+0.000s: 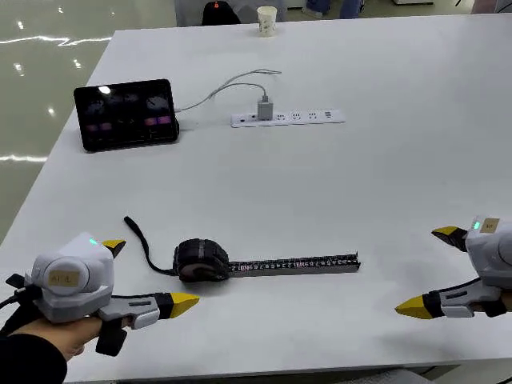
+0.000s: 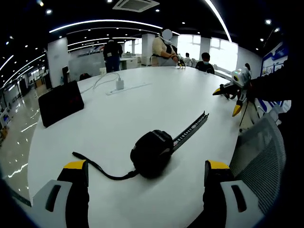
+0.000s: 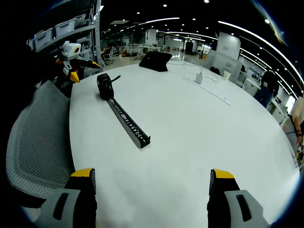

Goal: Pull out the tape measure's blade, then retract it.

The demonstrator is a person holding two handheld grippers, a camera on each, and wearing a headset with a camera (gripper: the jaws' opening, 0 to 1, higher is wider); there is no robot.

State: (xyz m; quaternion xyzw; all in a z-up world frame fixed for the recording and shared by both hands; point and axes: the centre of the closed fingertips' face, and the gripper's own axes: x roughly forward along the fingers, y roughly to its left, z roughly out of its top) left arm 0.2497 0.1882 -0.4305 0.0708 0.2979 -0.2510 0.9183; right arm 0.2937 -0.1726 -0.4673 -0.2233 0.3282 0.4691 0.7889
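Note:
A black tape measure (image 1: 200, 260) lies on the white table (image 1: 336, 184), its blade (image 1: 296, 264) drawn out to the right and lying flat, with a black wrist strap (image 1: 140, 236) trailing left. My left gripper (image 1: 150, 273) stands open at the near left, a short way from the case (image 2: 152, 153), holding nothing. My right gripper (image 1: 434, 269) is open at the near right, well clear of the blade's hooked end (image 3: 144, 140). In the right gripper view the case (image 3: 104, 84) sits far off, beside the left gripper (image 3: 78, 64).
A dark tablet (image 1: 126, 114) stands at the back left. A white power strip (image 1: 288, 118) with a plugged charger and cable lies beyond the tape. A paper cup (image 1: 267, 21) sits at the far edge. A mesh chair (image 3: 33, 147) is by the near edge.

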